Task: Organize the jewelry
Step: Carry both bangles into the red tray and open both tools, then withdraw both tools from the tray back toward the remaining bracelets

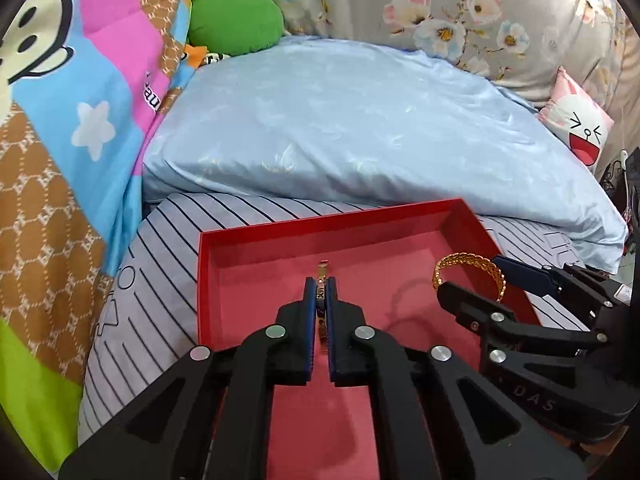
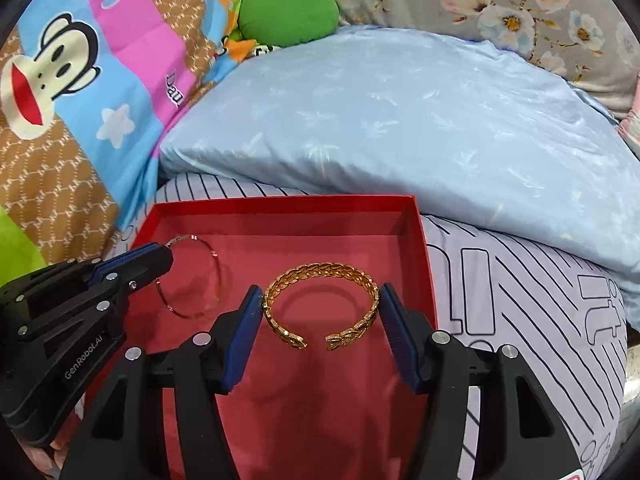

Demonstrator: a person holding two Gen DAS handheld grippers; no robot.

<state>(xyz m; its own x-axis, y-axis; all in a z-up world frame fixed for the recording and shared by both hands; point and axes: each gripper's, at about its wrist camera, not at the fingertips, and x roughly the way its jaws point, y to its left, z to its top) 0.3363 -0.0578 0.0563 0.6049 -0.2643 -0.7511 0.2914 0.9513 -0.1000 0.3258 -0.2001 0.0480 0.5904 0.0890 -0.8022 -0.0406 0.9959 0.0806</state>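
Note:
A red open box [image 1: 208, 280] [image 2: 424, 256] lies on the striped bedding. My left gripper [image 1: 320, 286] is shut on a thin rose-gold bangle [image 1: 322, 272], held upright over the box's left part; the bangle also shows in the right wrist view [image 2: 188, 276], with the left gripper [image 2: 164, 252] at its upper left. My right gripper [image 2: 320, 300] holds a wide gold woven cuff bracelet [image 2: 320, 272] between its blue pads [image 2: 244, 320], above the box floor on the right; the pads touch both its sides. The cuff also shows in the left wrist view [image 1: 470, 260] with the right gripper [image 1: 472, 280].
A light blue pillow [image 1: 360, 120] lies just behind the box. A colourful cartoon quilt [image 1: 60, 120] rises on the left. A green plush [image 1: 236, 20] and floral bedding [image 1: 480, 8] are at the back. A pink cartoon cushion [image 1: 576, 128] sits at the right.

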